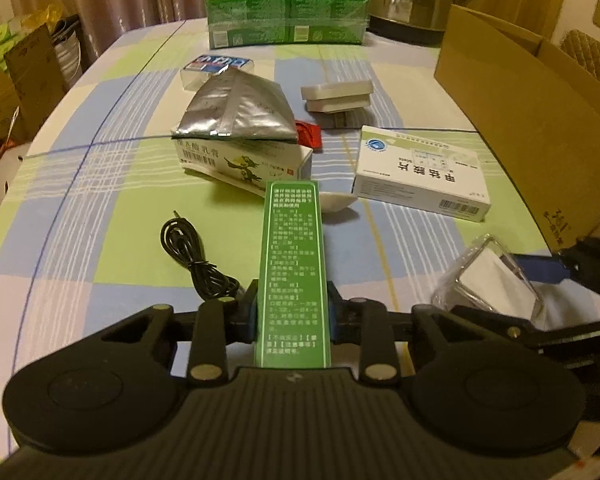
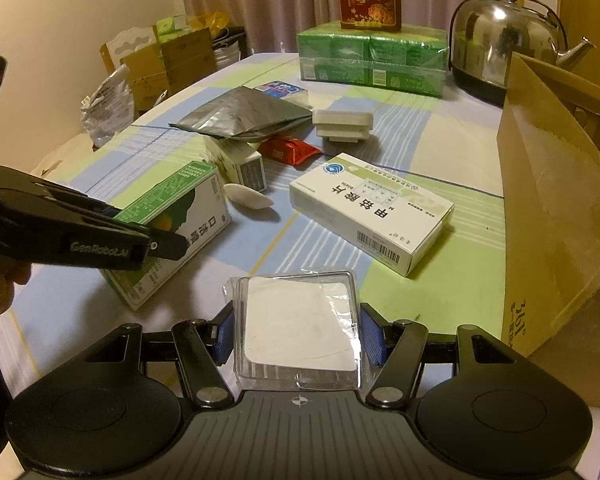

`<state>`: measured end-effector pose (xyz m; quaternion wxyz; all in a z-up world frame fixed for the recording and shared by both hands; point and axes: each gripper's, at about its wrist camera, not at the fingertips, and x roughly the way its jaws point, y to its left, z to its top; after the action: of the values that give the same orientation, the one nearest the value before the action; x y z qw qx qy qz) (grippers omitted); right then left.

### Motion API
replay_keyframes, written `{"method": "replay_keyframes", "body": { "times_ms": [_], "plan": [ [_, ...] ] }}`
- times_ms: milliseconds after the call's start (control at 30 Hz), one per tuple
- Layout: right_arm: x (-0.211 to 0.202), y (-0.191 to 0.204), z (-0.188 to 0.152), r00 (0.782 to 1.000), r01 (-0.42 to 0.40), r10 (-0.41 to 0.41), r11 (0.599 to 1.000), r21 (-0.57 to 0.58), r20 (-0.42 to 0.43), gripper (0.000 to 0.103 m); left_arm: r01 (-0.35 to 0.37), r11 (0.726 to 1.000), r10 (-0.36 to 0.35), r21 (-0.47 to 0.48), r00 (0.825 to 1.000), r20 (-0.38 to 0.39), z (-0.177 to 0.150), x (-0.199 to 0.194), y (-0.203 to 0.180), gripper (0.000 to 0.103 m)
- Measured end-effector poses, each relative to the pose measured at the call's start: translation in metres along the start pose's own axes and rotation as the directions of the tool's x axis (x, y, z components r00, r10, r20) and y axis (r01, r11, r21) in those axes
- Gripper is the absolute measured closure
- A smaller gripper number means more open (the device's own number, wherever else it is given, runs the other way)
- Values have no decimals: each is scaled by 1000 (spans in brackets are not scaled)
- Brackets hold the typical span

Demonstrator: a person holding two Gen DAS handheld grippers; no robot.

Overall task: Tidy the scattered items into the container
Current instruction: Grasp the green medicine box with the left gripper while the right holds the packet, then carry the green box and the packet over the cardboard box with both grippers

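Nearest, the left hand-held gripper [image 1: 292, 308] is clamped on the narrow sides of a long green-and-white medicine carton [image 1: 293, 272] lying on the checked green, blue and white cloth of the surface [image 1: 100, 216]. Beside it, the right hand-held gripper [image 2: 298, 336] stands partly open, its blue pads [image 2: 374, 340] pressing both edges of a clear plastic case with a white card inside [image 2: 300, 324]. Just left of the carton lies a coiled black cable [image 1: 196, 256]. Further on sit a white pill box with a barcode [image 2: 370, 208], then a crumpled silver foil pouch [image 1: 236, 110] resting on another white carton [image 1: 244, 162]. The tall brown cardboard box [image 2: 556, 216] stands open at the right edge.
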<state>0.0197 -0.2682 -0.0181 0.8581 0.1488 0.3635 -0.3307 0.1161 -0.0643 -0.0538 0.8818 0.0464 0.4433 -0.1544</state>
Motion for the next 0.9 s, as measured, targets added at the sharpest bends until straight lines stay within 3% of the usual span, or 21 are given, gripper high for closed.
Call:
{"method": "replay_keyframes", "body": {
  "times_ms": [300, 700, 900],
  "plan": [
    [-12, 12, -5, 1000, 16, -16, 1000, 5, -6, 45, 23, 999, -22, 28, 1000, -19, -13, -18, 0, 78],
    [-10, 17, -10, 999, 27, -26, 999, 23, -19, 45, 43, 998, -40, 36, 997, -69, -7, 4, 2, 77],
    [-16, 14, -5, 999, 41, -41, 999, 29, 5, 45, 55, 998, -53, 41, 997, -48, -12, -10, 2, 78]
  ]
}}
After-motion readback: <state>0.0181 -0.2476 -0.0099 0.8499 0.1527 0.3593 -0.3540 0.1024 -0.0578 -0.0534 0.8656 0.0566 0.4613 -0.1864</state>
